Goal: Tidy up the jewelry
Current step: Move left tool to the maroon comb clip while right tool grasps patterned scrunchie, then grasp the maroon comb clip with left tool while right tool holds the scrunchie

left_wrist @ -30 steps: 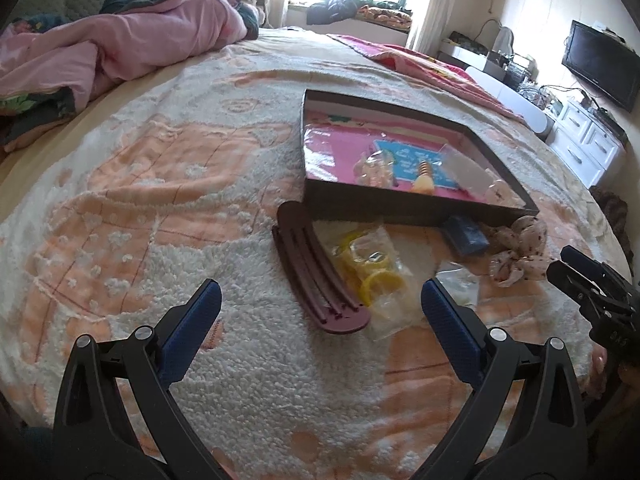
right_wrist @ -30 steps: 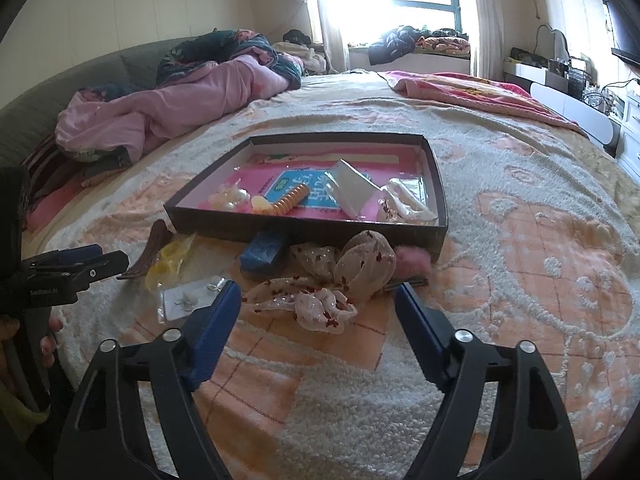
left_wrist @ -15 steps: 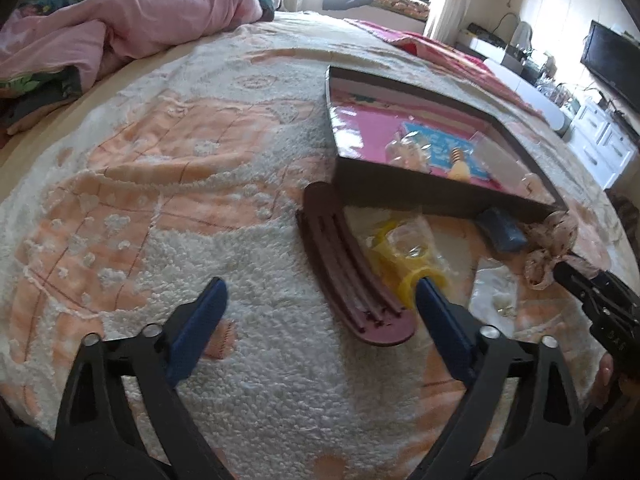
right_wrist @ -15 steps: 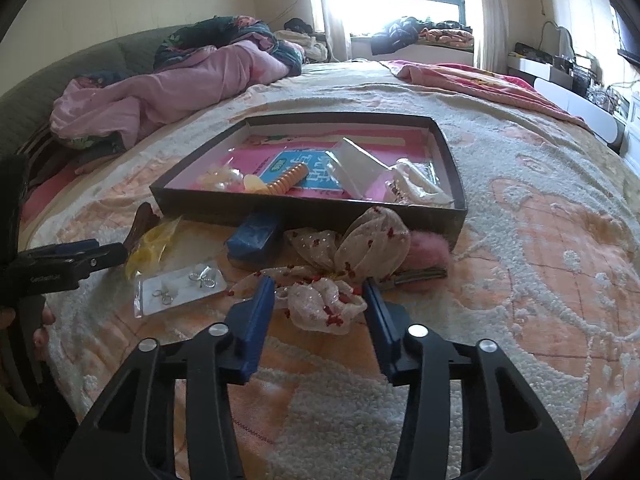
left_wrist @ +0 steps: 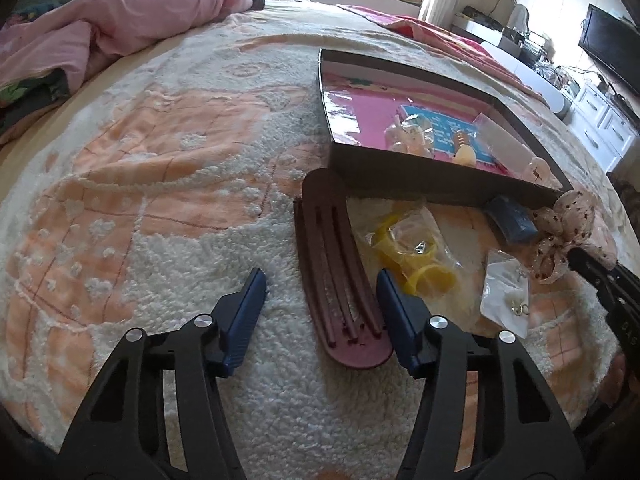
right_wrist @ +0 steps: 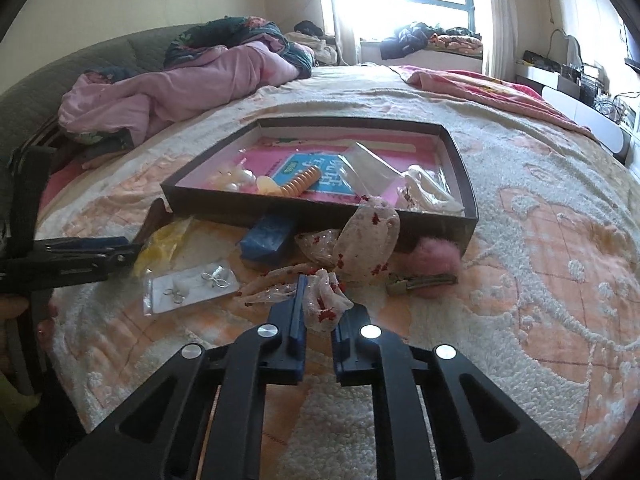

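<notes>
A dark open box (right_wrist: pixel 320 210) with a pink floor lies on the bed and holds several small items; it also shows in the left wrist view (left_wrist: pixel 440 178). In front of it lie a maroon hair clip (left_wrist: pixel 336 268), a bag of yellow bands (left_wrist: pixel 416 256), a bag of earrings (right_wrist: pixel 190 288), a blue block (right_wrist: pixel 268 236), a pink pom clip (right_wrist: pixel 434 262) and a cream red-dotted bow (right_wrist: pixel 360 252). My left gripper (left_wrist: pixel 320 292) is open, its fingers either side of the maroon clip's near end. My right gripper (right_wrist: pixel 318 312) is shut on the bow's near tail.
The bedspread (left_wrist: pixel 160 184) is white and orange tufted. A pink duvet (right_wrist: pixel 180 84) is heaped at the far left. White drawers and a TV (left_wrist: pixel 608 52) stand at the right beyond the bed edge.
My left gripper has moved forward and down to the maroon clip and its fingers have narrowed. My right gripper has advanced to the bow and closed on its tail.
</notes>
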The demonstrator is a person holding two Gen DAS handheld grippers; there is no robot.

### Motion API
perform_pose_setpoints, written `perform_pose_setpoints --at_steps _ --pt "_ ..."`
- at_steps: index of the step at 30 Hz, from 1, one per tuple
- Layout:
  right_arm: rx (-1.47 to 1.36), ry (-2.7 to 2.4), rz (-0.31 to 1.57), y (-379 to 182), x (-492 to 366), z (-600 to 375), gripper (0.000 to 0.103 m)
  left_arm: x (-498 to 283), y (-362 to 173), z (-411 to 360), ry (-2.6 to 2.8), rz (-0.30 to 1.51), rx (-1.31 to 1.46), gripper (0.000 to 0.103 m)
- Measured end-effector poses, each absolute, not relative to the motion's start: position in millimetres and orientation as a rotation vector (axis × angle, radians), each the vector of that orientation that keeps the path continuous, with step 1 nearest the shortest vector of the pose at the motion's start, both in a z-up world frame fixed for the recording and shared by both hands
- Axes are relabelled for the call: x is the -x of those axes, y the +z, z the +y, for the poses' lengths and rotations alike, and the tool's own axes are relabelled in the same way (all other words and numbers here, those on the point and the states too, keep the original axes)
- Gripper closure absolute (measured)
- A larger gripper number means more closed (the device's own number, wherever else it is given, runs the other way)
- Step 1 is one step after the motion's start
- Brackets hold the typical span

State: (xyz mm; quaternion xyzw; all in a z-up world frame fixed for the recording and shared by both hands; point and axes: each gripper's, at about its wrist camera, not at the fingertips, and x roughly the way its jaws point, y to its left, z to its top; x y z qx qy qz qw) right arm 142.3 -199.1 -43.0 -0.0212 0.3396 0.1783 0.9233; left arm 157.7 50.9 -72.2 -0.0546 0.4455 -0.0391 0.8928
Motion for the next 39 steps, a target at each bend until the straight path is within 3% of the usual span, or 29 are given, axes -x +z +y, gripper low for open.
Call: perform_pose_setpoints --at_steps 5,9,14,39 --pt "0.032 0.385 0.674 -34.9 -139.0 -199.3 0.095 -157.0 -75.2 43.6 -0.078 0.926 0.074 0.057" --pt "0.032 0.384 0.669 -33.8 -138.0 -199.9 0.095 -158.1 -76.9 38.6 -0.089 0.921 0.054 0.071" --pt "0.026 0.372 0.665 -33.8 -136.6 -203.8 0.095 -155.2 -74.8 36.5 -0.089 0.917 0.038 0.077" --pt "-0.074 0.324 0.603 -3.3 -133.2 -236.7 0.095 -128.5 -13.0 34.4 -0.177 0.791 0.138 0.078"
